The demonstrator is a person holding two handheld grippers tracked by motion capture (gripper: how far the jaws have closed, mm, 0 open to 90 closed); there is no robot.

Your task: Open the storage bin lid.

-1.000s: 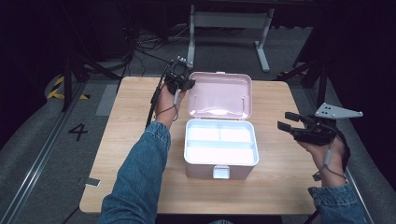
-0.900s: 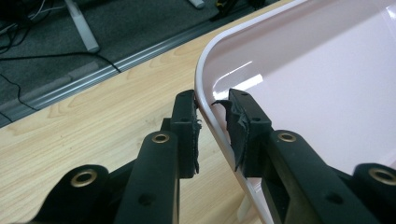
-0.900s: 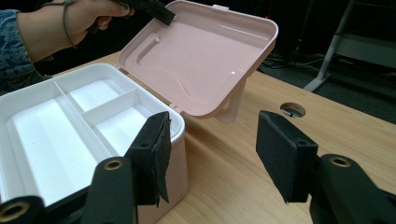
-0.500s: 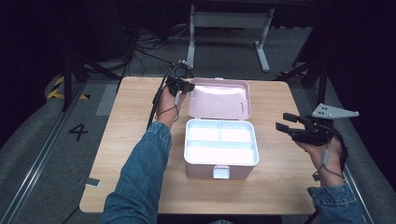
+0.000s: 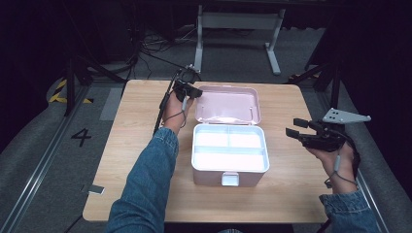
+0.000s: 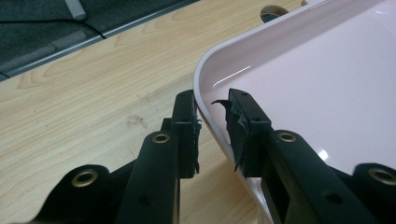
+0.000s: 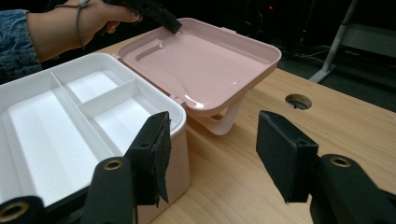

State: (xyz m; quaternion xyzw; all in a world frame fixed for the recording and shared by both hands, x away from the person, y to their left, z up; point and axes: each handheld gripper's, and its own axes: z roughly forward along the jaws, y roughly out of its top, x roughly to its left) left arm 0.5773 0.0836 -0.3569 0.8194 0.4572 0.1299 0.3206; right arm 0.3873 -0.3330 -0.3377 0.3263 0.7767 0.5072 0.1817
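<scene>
The room is dark, with cables on a grey floor behind a light wooden table [image 5: 136, 145]. On the middle of the table stands a pink box [image 5: 228, 167] with a white tray [image 5: 228, 148] inside; the tray has one long compartment and two smaller ones. The pink lid [image 5: 228, 104] is swung open behind the box and lies back nearly flat, its inner side facing up, resting on a white handle [image 7: 224, 122] under it.

The left gripper [image 5: 190, 92] is at the far left corner of the lid. In the left gripper view its two jaws stand one on each side of the lid's rim [image 6: 210, 116], one outside over the wood and one inside over the pink surface. The jaws are a little apart; I cannot tell if the pads really press the rim. The left hand [image 5: 172, 109] holds this gripper, with a denim sleeve [image 5: 145, 179] behind it.

The right gripper [image 5: 296, 128] hovers over the right part of the table, well apart from the box, with its jaws wide apart and nothing between them. Its view looks at the box's right corner and at a round hole [image 7: 298, 101] in the tabletop.
</scene>
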